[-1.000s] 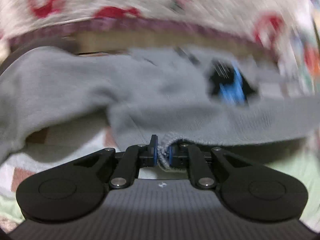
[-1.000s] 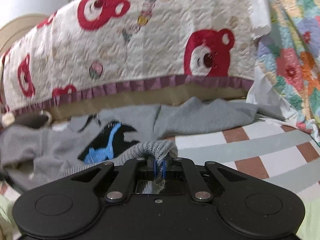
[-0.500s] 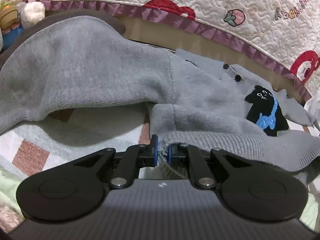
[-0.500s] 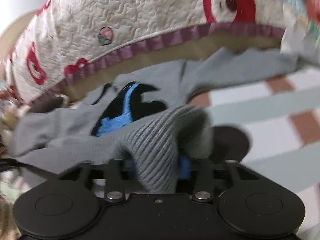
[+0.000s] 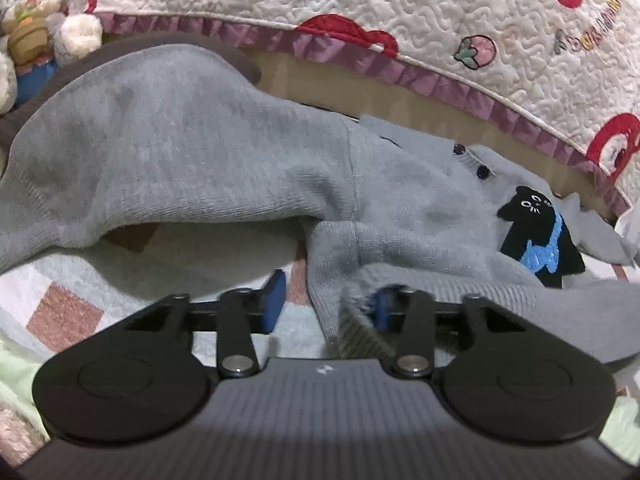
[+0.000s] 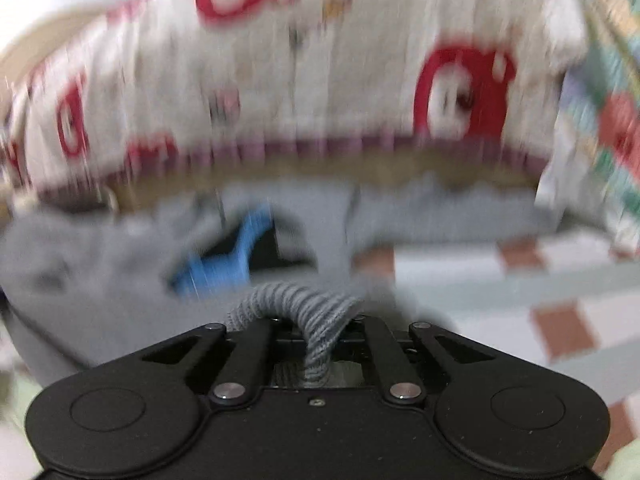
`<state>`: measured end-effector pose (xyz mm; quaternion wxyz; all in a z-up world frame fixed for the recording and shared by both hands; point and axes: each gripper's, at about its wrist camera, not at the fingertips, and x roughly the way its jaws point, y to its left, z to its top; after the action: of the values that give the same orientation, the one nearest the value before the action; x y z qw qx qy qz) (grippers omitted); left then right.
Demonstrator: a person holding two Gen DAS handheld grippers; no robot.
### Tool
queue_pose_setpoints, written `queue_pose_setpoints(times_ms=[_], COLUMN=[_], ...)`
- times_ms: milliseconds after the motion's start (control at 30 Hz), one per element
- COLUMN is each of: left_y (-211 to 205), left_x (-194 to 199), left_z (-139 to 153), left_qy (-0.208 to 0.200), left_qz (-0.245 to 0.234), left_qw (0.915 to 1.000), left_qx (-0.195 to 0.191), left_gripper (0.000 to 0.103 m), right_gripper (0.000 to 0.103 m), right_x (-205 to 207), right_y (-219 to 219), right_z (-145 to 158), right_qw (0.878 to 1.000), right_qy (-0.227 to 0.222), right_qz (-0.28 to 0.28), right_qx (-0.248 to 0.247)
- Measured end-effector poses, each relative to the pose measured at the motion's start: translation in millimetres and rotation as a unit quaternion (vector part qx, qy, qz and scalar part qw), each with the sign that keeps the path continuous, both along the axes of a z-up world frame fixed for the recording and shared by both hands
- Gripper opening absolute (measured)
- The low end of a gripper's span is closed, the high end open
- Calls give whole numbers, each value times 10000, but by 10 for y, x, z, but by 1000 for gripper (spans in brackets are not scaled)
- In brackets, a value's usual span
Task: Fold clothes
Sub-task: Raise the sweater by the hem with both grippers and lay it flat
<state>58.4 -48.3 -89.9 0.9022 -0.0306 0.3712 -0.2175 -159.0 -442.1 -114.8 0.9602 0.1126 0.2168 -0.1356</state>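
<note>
Checked bedspread point(image 5: 68, 312) in pale green, white and brick squares, spread flat beneath everything; quilted cover point(image 5: 440, 12) with red bear faces, a strawberry motif and a purple ruffled border hanging behind; plush toy point(image 5: 36, 20) at far upper left of the left wrist view.

Grey knitted sweater point(image 5: 192, 160) lying on the bedspread directly ahead of both tools, one sleeve draped across to the left, collar with two dark buttons point(image 5: 482, 172) further back, black cat patch point(image 5: 536, 236) with a blue scarf to the right.

Left tool point(image 5: 326, 302): jaws parted and opening. Left blue pad point(image 5: 274, 300) clear of the fabric, with bare bedspread behind it. Ribbed hem point(image 5: 352, 312) of the sweater bunched between the jaws, lying against the right pad; not clamped.

Right tool point(image 6: 316, 344): jaws closed together, clamped on a ribbed fold of the hem point(image 6: 296, 304), which arches up over the fingertips and runs down between them. Right wrist view heavily motion-blurred; sweater body point(image 6: 100, 280) and the patch recognisable just beyond the tool, a floral quilt point(image 6: 612, 100) at the far right edge.

Writing: coloured embroidered lettering point(image 5: 588, 36) on the quilted cover, tilted and too distorted to read. No legible brand or label on the sweater or the tools.
</note>
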Motion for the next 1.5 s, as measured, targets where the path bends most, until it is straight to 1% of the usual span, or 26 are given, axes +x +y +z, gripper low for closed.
queue_pose_setpoints(times_ms=[33, 100, 167, 233, 267, 300, 333, 400, 433, 467, 533, 600, 633, 667, 700, 733, 767, 833, 967, 1100, 1167, 1200, 1267, 1367, 1433, 1500], left_y=[-30, -90, -154, -218, -244, -260, -275, -297, -303, -304, -306, -303, -302, -301, -296, -285, -274, -256, -153, 109, 283, 395, 536, 630, 670, 745], left_x=[4, 12, 25, 19, 3, -19, -41, -103, -137, -155, -154, -130, -113, -99, -101, -120, -141, -208, -377, -731, -1006, -1137, -1279, -1251, -1237, -1257], left_z=[-18, -59, -134, -188, -194, -183, -172, -114, -78, -54, -26, -30, -48, -61, -56, -25, 15, 193, 650, 1119, 1341, 1387, 1345, 1009, 885, 916], left_qy=[85, 265, 479, 498, 428, 367, 306, 73, -65, -162, -269, -250, -202, -173, -218, -330, -450, -793, -1283, -1785, -2048, -2040, -1672, -755, -535, -558], left_qz=[-123, -354, -499, -579, -598, -651, -703, -724, -705, -667, -573, -507, -481, -455, -440, -444, -461, -557, -610, -631, -599, -536, -373, -261, -181, -117], left_qw=[9999, 9990, 9976, 9969, 9969, 9967, 9965, 9965, 9965, 9965, 9968, 9973, 9975, 9977, 9979, 9979, 9977, 9953, 9896, 9813, 9760, 9763, 9837, 9959, 9980, 9978], left_qx=[-4, -9, 14, 181, 273, 306, 340, 408, 443, 471, 486, 479, 478, 473, 431, 324, 210, -13, -223, -359, -433, -481, -553, -424, -276, -330], left_gripper=[45, 52, 56, 56, 41, 17, 6, 6, 6, 6, 7, 8, 8, 8, 8, 8, 7, 7, 7, 6, 6, 6, 6, 6, 6, 6], right_gripper=[7, 7, 8, 8, 12, 15, 15, 17, 27, 43, 61, 62, 62, 56, 39, 10, 7, 7, 6, 6, 6, 6, 6, 6, 6, 6], right_x=[-55, -80, -44, 3, 21, 22, 5, -26, -40, -55, -67, -46, -48, -58, -46, -44, -41, -48, -270, -733, -1029, -1166, -1322, -1365, -1343, -1344], right_y=[7, -5, -24, -68, -96, -116, -118, -108, -98, -88, -85, -122, -138, -134, -140, -145, -149, -158, -201, -52, 81, 154, 257, 179, 155, 203], right_z=[143, 250, 199, 54, -31, -112, -186, -325, -391, -458, -594, -757, -811, -823, -829, -786, -744, -634, 36, 763, 995, 1063, 1022, 758, 702, 754], right_qw=[9998, 9997, 9997, 9984, 9970, 9957, 9947, 9929, 9920, 9911, 9885, 9847, 9849, 9870, 9877, 9897, 9914, 9944, 9971, 9950, 9918, 9905, 9927, 9977, 9992, 9992], right_qy=[-166, -175, 76, 454, 636, 742, 785, 894, 956, 1018, 1172, 1337, 1294, 1137, 1081, 959, 836, 577, -135, -424, -564, -596, -358, -51, 62, 97], right_qz=[-68, -134, -212, -222, -206, -205, -230, -297, -336, -375, -494, -610, -679, -741, -720, -665, -610, -515, -590, -858, -941, -943, -766, -520, -309, -105], right_qx=[-1, 84, 98, 249, 380, 516, 616, 725, 751, 777, 821, 933, 932, 858, 869, 834, 799, 724, 468, -298, -653, -804, -863, -425, -253, -363])
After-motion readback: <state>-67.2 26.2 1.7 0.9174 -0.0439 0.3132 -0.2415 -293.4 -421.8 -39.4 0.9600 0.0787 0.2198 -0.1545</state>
